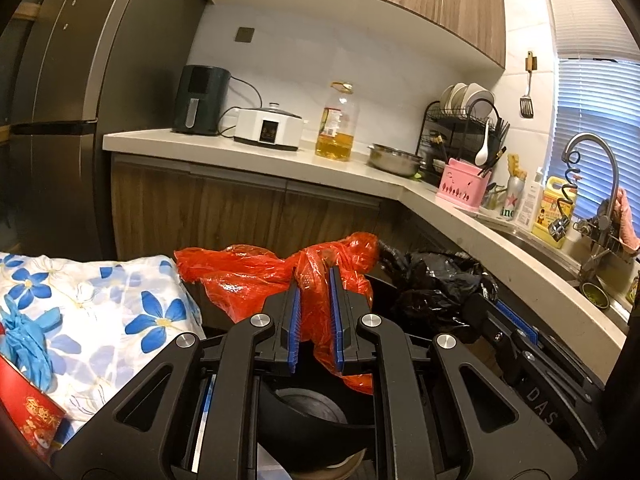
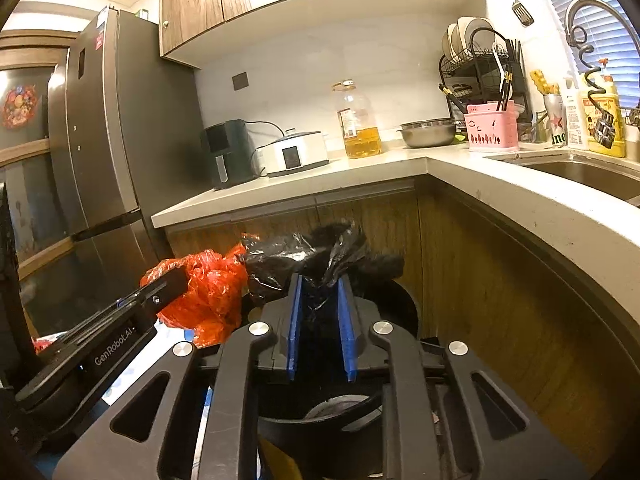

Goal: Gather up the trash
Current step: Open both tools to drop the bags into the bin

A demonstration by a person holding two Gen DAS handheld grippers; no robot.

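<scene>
My left gripper (image 1: 315, 276) is shut on a bunched fold of the red plastic bag (image 1: 240, 276), which drapes between its blue pads. The right gripper (image 2: 320, 280) has the twisted neck of the black plastic bag (image 2: 288, 260) between its blue pads, and the plastic fills the gap. The two bags lie side by side over a round black bin (image 2: 404, 300), red on the left and black on the right. In the left wrist view the black bag (image 1: 436, 284) and the right gripper (image 1: 516, 332) show at the right. In the right wrist view the red bag (image 2: 212, 292) and the left gripper (image 2: 172, 284) show at the left.
A floral cloth (image 1: 120, 300) with blue gloves (image 1: 28, 332) and a red packet (image 1: 32, 420) lies left of the bin. Wooden cabinets and an L-shaped counter (image 2: 360, 172) stand close behind, with an oil bottle (image 2: 358, 120) and a sink (image 2: 580, 172). A fridge (image 2: 108, 140) stands left.
</scene>
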